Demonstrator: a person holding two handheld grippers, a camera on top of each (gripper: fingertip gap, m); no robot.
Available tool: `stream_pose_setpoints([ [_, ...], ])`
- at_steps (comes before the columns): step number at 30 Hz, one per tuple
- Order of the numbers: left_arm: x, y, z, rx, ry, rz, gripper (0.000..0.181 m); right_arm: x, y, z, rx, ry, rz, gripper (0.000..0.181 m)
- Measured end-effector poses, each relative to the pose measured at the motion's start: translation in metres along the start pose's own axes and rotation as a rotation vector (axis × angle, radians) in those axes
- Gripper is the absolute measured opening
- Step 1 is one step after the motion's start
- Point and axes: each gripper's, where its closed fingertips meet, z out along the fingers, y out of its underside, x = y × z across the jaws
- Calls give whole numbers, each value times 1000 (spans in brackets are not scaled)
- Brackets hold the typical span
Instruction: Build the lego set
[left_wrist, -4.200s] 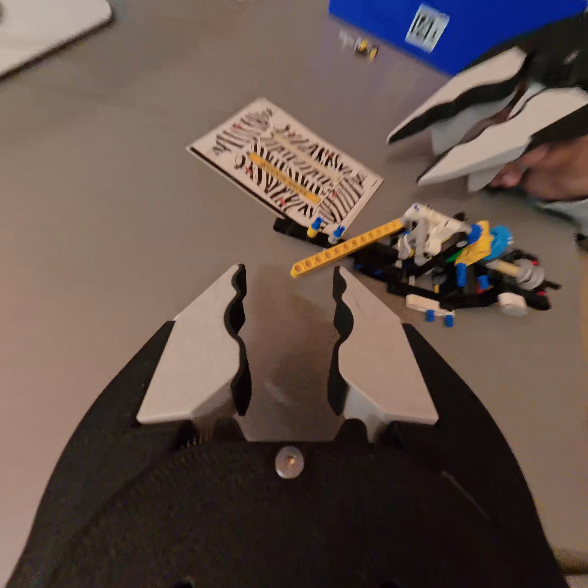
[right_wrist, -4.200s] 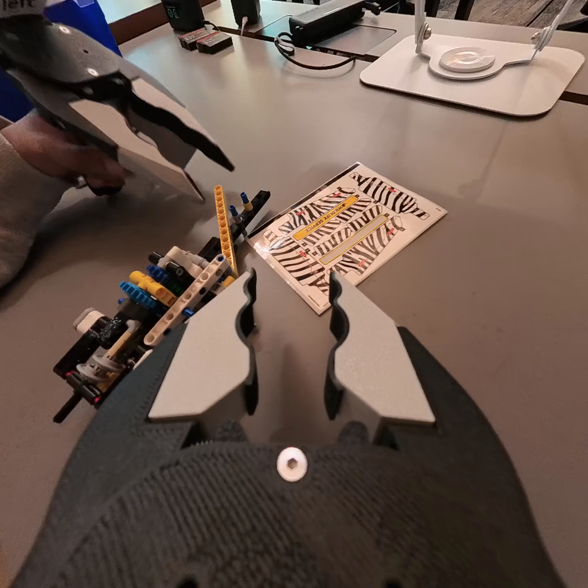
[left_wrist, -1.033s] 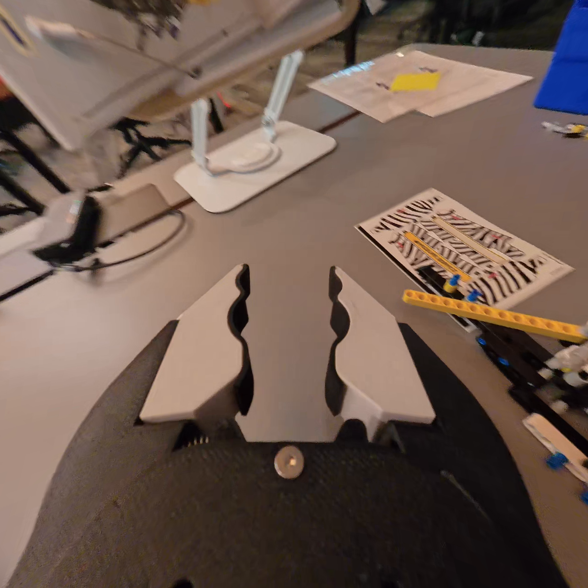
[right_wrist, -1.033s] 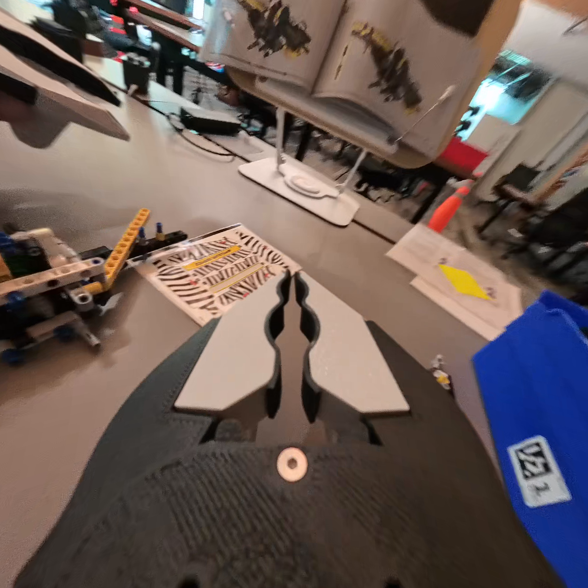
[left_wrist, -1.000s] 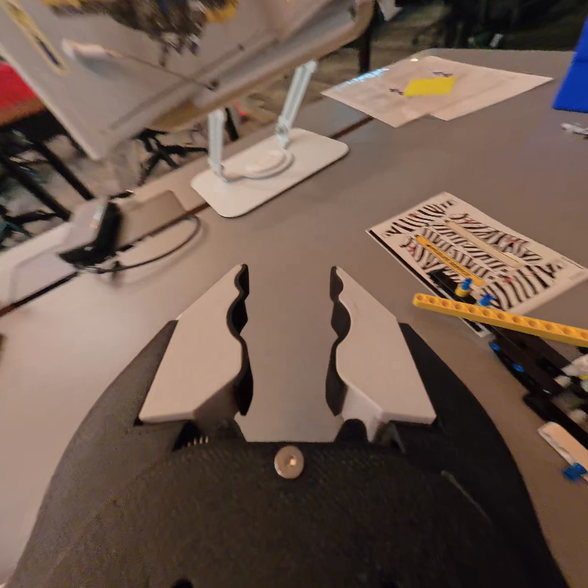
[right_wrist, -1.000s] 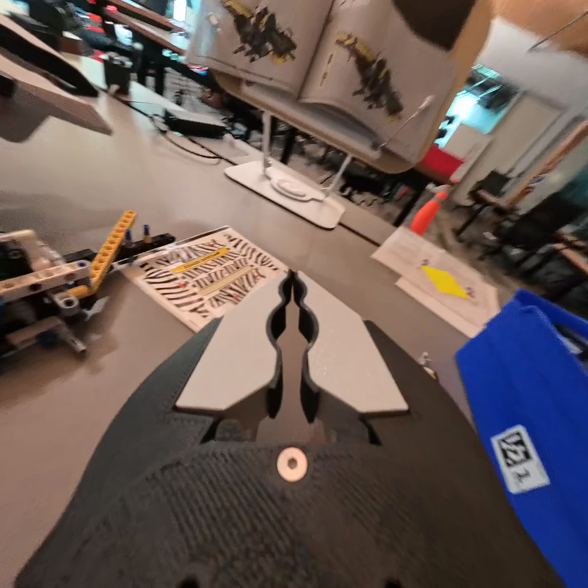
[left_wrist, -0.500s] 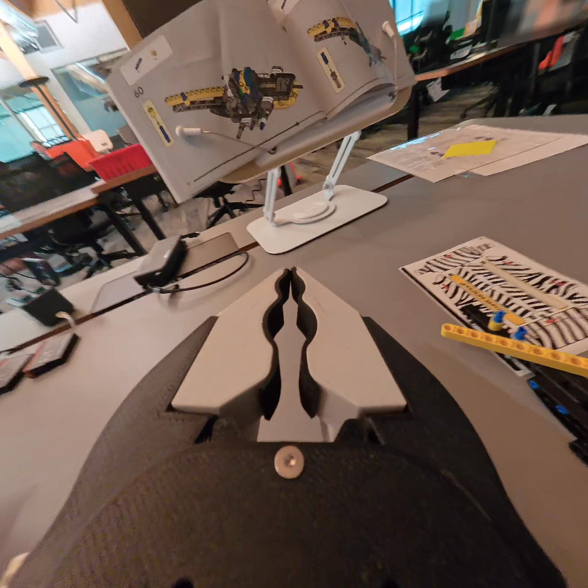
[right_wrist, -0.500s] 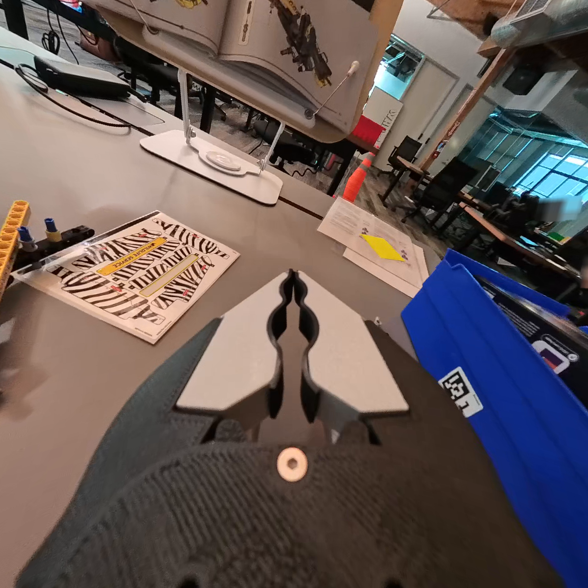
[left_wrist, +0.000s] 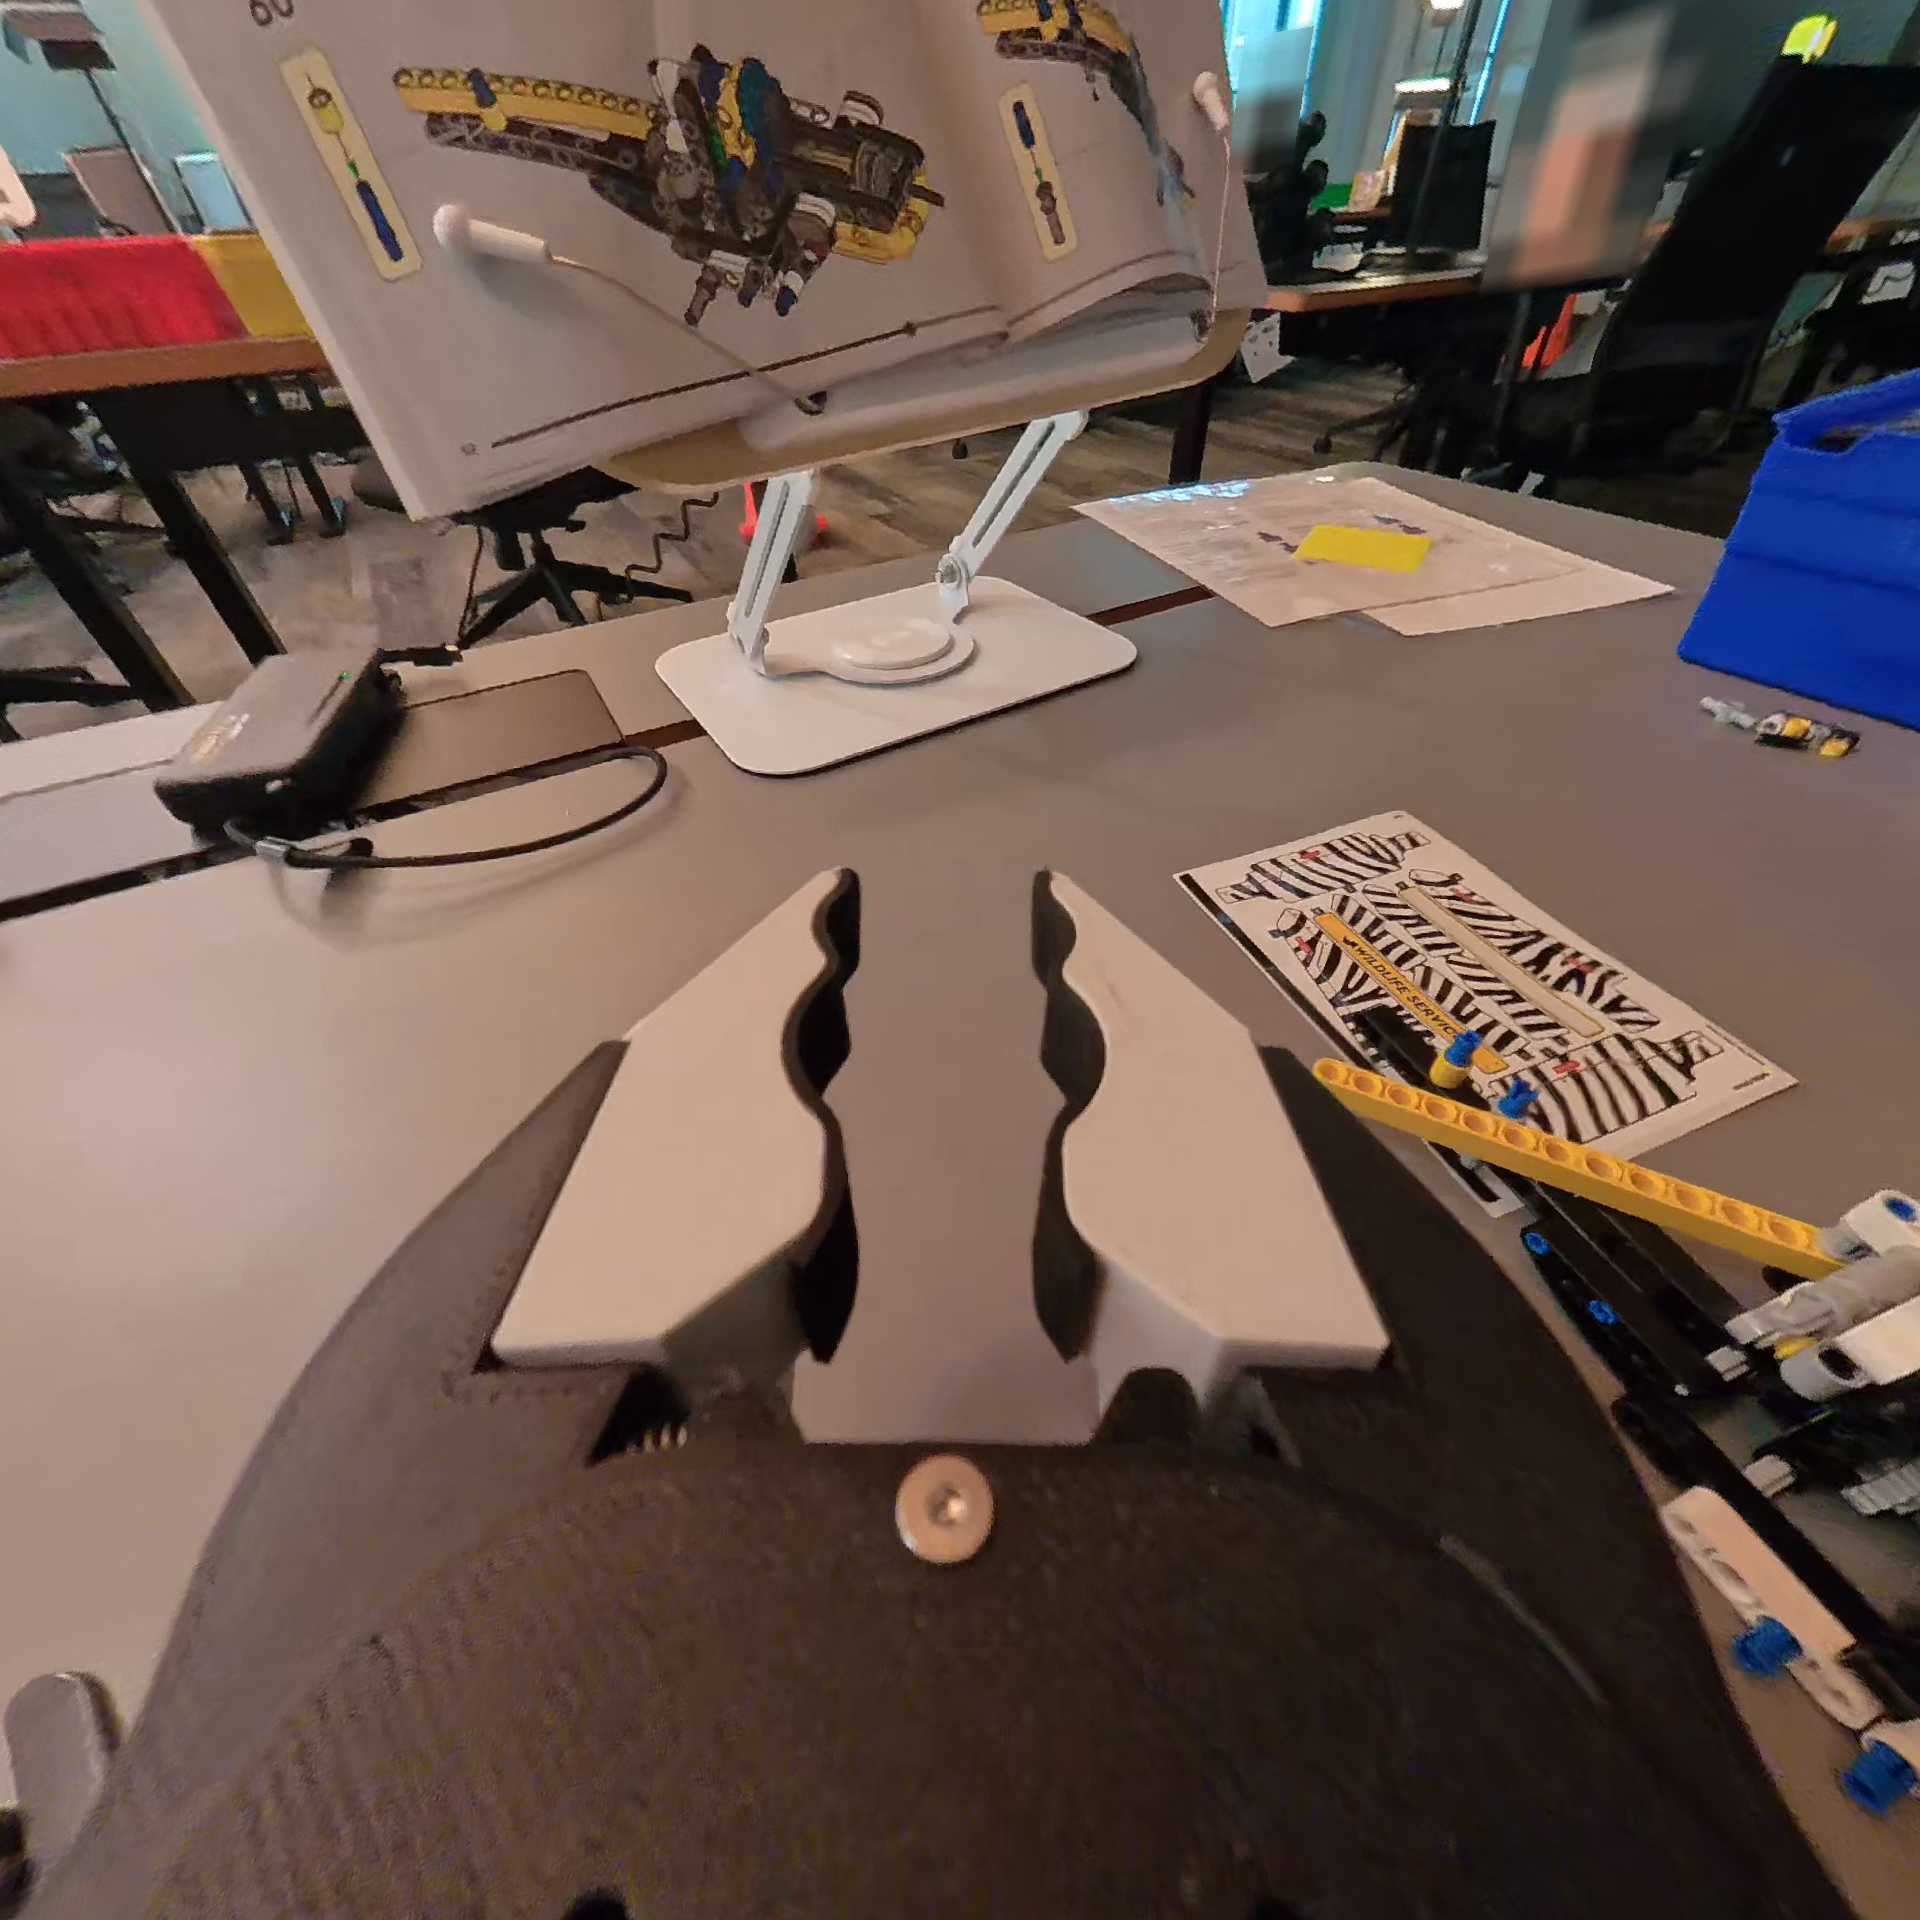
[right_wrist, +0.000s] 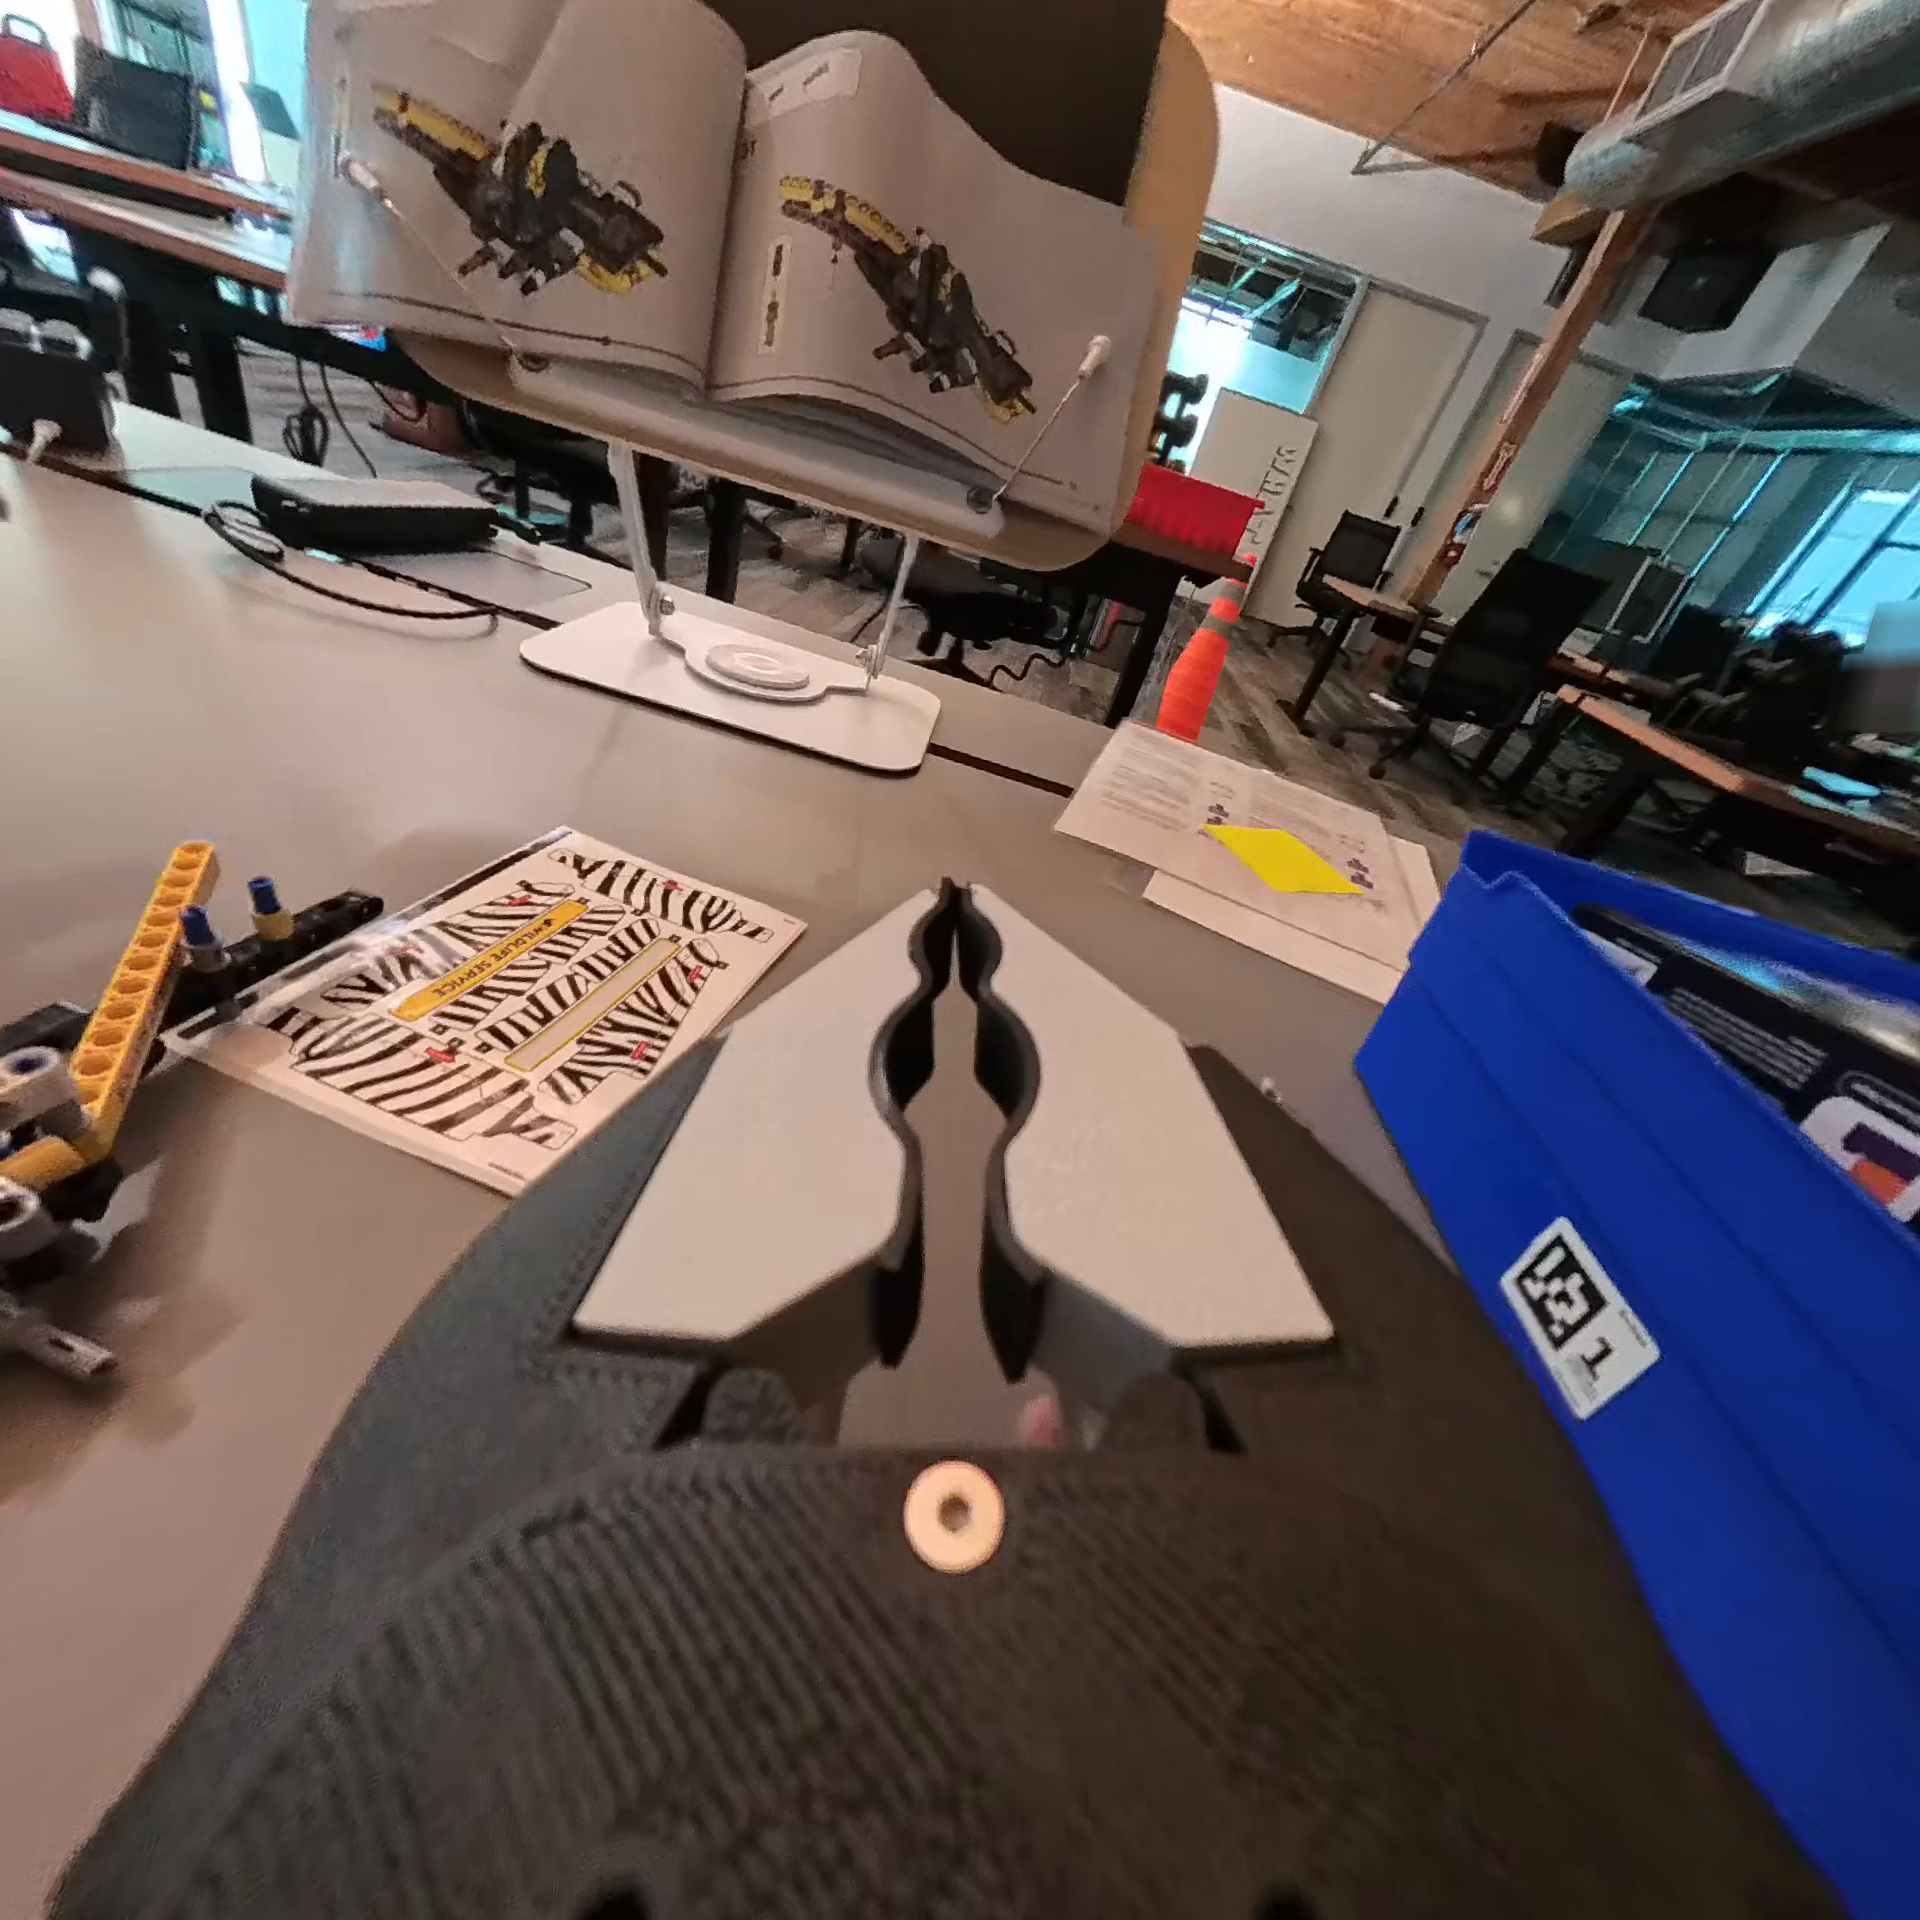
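Note:
The part-built lego model (left_wrist: 1704, 1340) lies on the grey table at the right of the left wrist view, with a long yellow beam (left_wrist: 1558, 1164) sticking out toward a zebra-striped sticker sheet (left_wrist: 1475, 987). In the right wrist view the model (right_wrist: 42, 1153) is at the left edge, with its yellow beam (right_wrist: 135, 987) and the sticker sheet (right_wrist: 520, 987) beside it. My left gripper (left_wrist: 945, 894) is open and empty, to the left of the model. My right gripper (right_wrist: 951, 904) is shut and empty, between the sticker sheet and a blue bin (right_wrist: 1683, 1195).
An open instruction book (left_wrist: 707, 208) rests on a white stand (left_wrist: 894, 665) at the back of the table; it also shows in the right wrist view (right_wrist: 717, 249). Papers with a yellow note (right_wrist: 1247, 842), a black device with a cable (left_wrist: 281, 727) and small loose parts (left_wrist: 1782, 724) lie around. Across from one pair of fingers to the other is roughly 30 cm. The part-built lego model (left_wrist: 1704, 1340) lies around 15 cm away from my left fingertips.
Both grippers tilted up from the model toward the instruction book. The right gripper closed and stays shut. The left gripper closed half a second ago and has opened again.

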Motion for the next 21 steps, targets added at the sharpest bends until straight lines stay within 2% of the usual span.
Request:
stream_pose_setpoints([
  [4,1,-2,1,11,33,-89,11,10,1,0,-5,-30,136,0],
  [6,-7,-6,0,31,-14,-137,2,14,6,1,-39,-41,218,0],
  [9,-17,-7,0,32,-64,-199,0,18,16,5,-107,-40,297,0],
  [12,-17,-9,1,57,-47,-184,0,24,17,6,-108,-6,309,0],
  [14,-9,-13,0,81,-4,-170,0,25,8,5,-44,7,293,0],
  [16,-4,-12,0,78,13,-152,0,14,2,4,-10,-41,235,0],
  [21,0,-17,-3,137,-44,-49,0,7,-5,1,35,-23,152,0],
])
